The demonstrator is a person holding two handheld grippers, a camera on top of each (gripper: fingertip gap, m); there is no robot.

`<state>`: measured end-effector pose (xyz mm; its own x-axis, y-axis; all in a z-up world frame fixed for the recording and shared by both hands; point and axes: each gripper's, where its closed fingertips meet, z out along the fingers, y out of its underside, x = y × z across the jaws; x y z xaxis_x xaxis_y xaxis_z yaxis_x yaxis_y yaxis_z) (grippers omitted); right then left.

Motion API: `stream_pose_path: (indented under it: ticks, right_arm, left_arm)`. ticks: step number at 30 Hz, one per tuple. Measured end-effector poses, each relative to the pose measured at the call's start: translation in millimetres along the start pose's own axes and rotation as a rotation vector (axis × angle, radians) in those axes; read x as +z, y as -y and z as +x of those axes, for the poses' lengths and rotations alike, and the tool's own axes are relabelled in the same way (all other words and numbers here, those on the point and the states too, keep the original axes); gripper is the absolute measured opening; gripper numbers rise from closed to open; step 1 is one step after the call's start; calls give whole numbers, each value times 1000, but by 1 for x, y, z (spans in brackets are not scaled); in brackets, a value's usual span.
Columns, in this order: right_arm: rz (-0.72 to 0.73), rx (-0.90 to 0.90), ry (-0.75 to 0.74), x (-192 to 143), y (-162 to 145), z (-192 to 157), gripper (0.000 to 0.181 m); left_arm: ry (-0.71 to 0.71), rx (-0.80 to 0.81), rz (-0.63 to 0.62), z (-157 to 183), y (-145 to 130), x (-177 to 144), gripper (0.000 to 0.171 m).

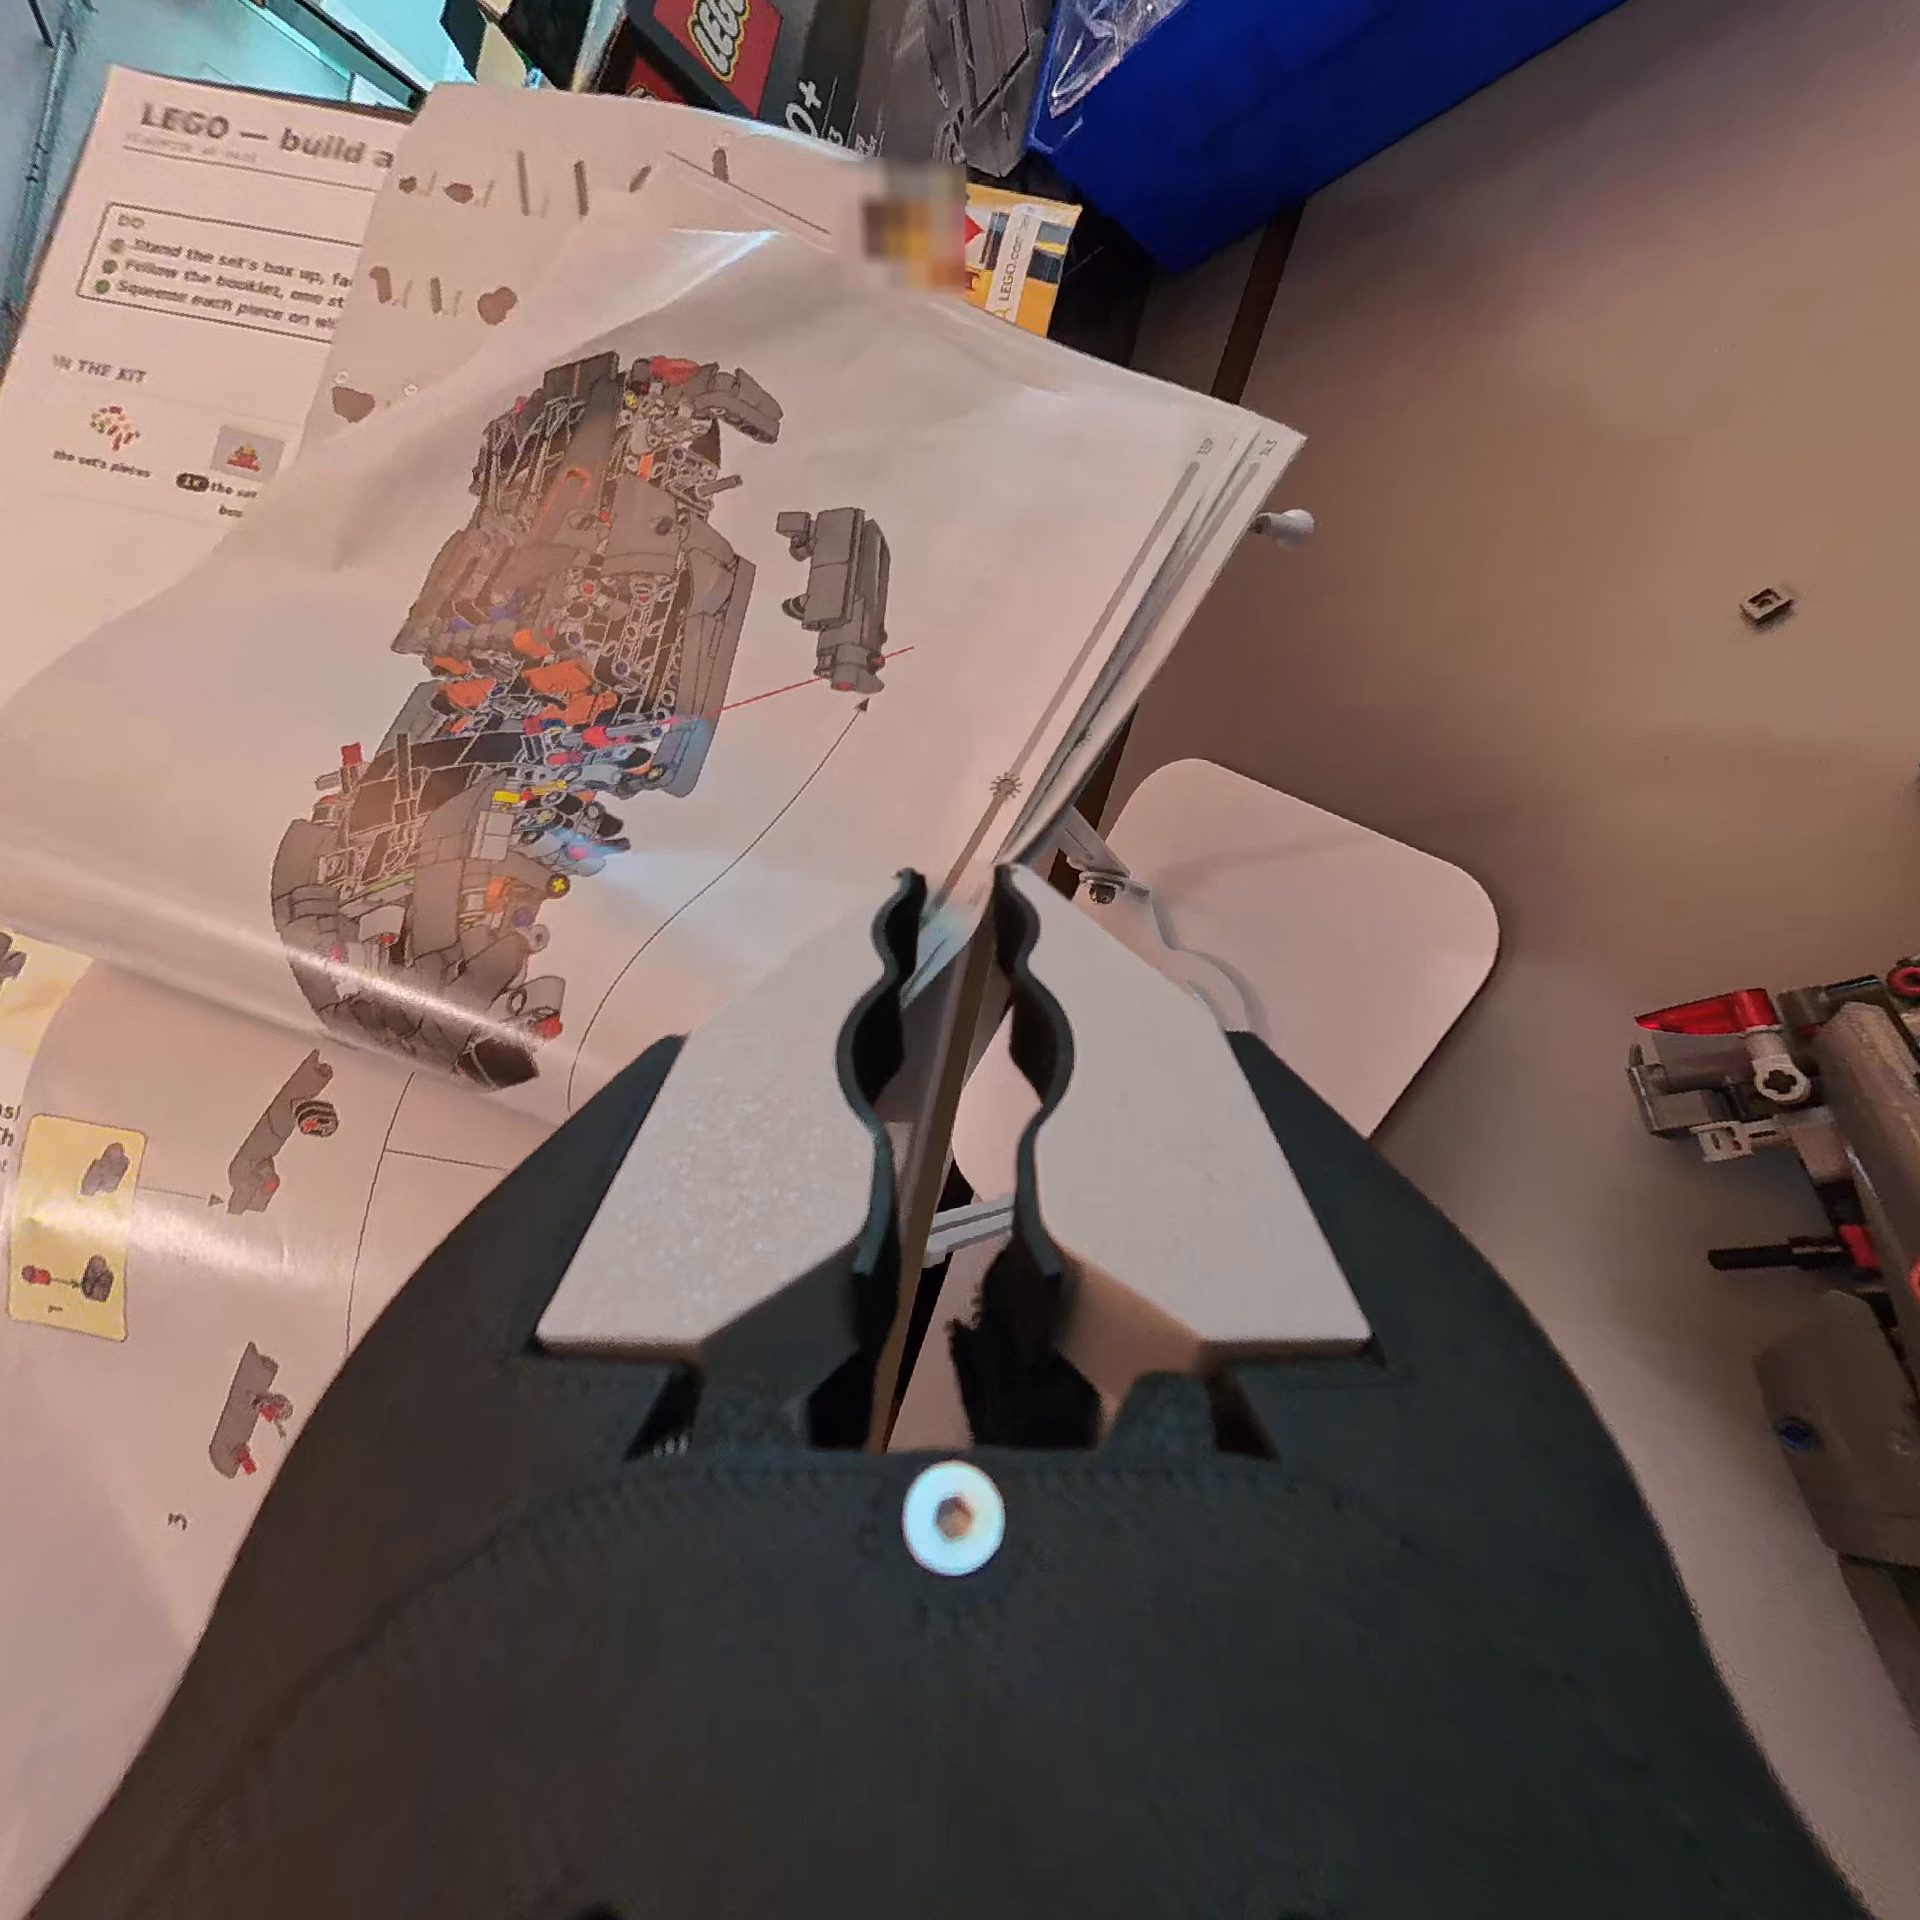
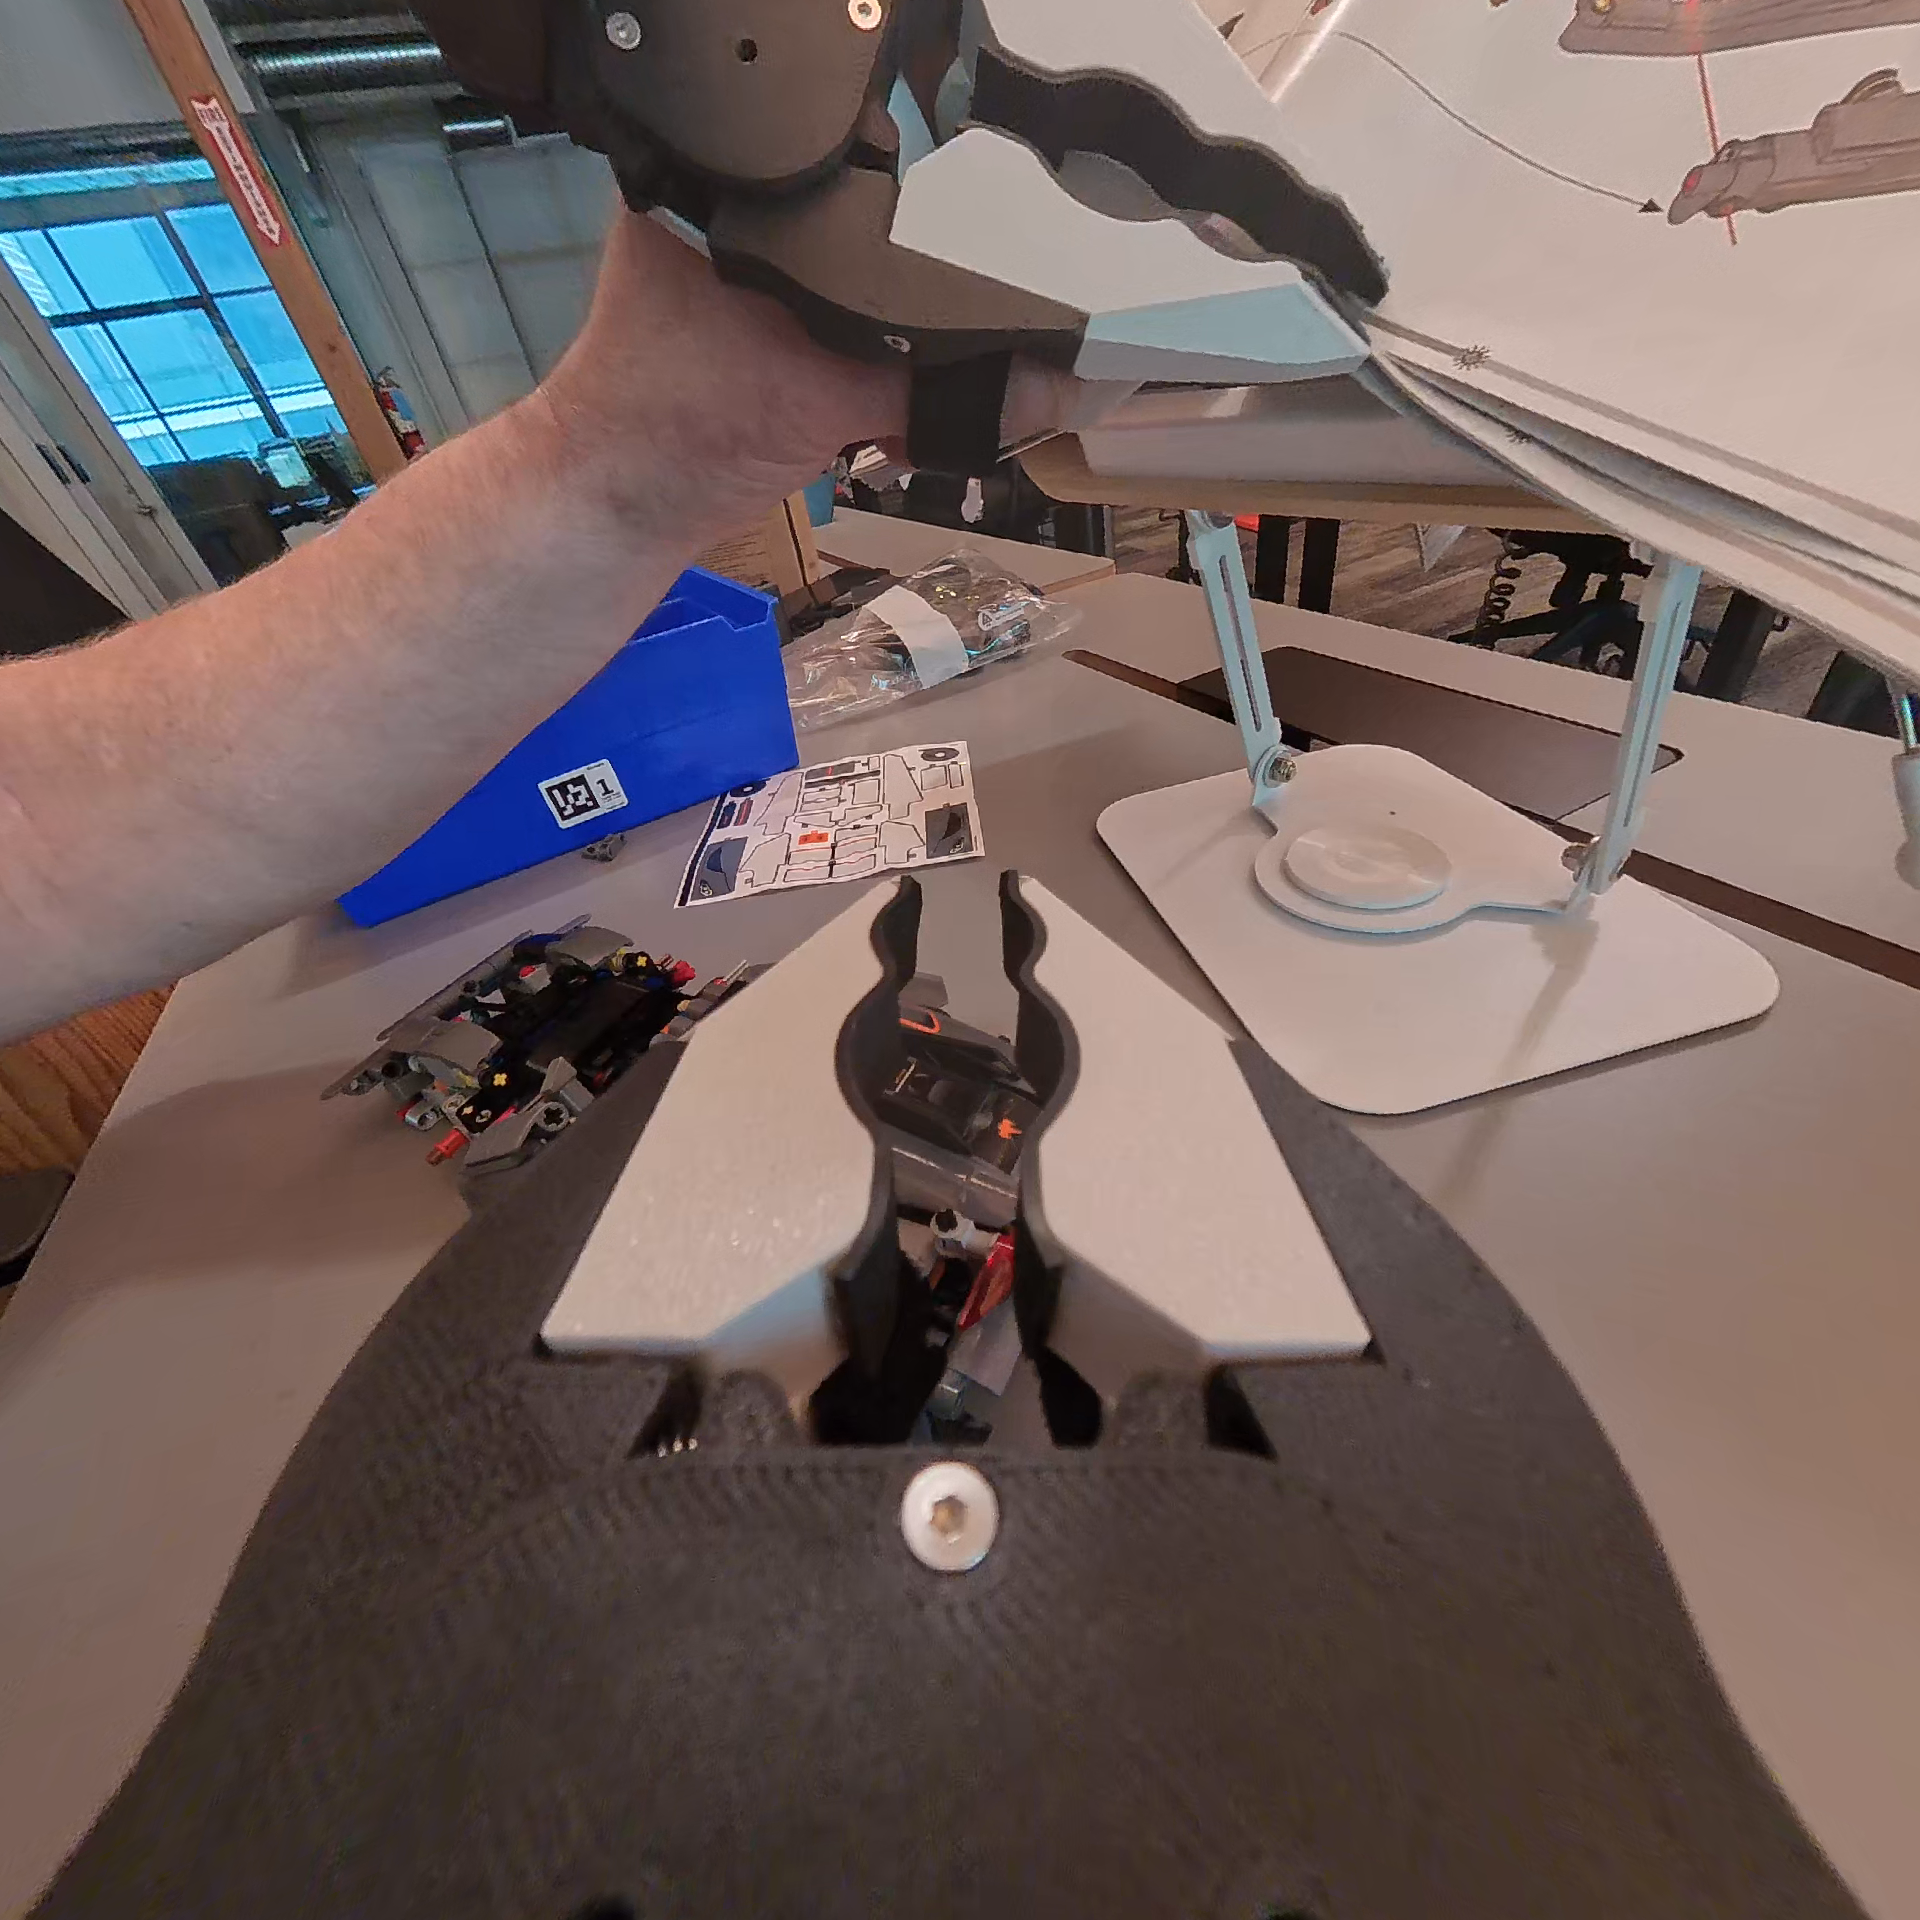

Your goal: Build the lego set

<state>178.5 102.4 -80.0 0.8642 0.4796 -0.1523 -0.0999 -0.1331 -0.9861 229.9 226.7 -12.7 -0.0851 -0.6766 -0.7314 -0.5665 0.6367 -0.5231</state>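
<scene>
Grey and wide, the table (image 2: 1558,1299) holds everything, and big windows (image 2: 156,332) glow blue far behind it. On the table stands a white stand (image 2: 1455,987) that holds up the instruction booklet (image 1: 727,623), which is open to a drawing of a long grey car.

Next in size is the blue bin (image 2: 644,758), lying near a clear bag of parts (image 2: 925,634) and a sticker sheet (image 2: 842,821). Just in front of the bin sits the half-built lego car (image 2: 540,1029), grey and black with tiny bits of colour.

The left gripper (image 1: 956,883) has one page of the booklet pinched thin between its fingers, near the page's lower edge. That page is lifted and curved, so the step in hand looks like turning to the next page.

The right gripper (image 2: 961,888) hovers low over the table. Its fingers are nearly together, with only a narrow gap, and they grip nothing. A dark chunk of lego (image 2: 956,1081) with orange marks lies under that gap.

To do this well, keep only one sheet in the pinch. Swing it over slowly in a round path, so the paper does not crease or rip. Let go once it lies flat. Watch that the booklet does not slide off its stand.

One tiny grey piece (image 1: 1768,603) sits alone on the table.
</scene>
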Motion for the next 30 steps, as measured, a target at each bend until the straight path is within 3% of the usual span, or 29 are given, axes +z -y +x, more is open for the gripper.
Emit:
stream_pose_path:
  ticks: [6,12,22,30]
  right_arm:
    - [-6,3,8,1,-2,-1,15]
    - [-7,2,9,1,-2,-1,15]
    - [-11,7,17,1,-4,-3,16]
    - [-10,12,24,2,-3,-4,16]
  left_arm:
    - [30,-55,42,-5,7,-16,33]
    - [57,-112,42,0,1,-49,41]
    - [69,-221,-29,38,-40,-91,45]
    - [149,-310,-98,31,-73,-119,48]
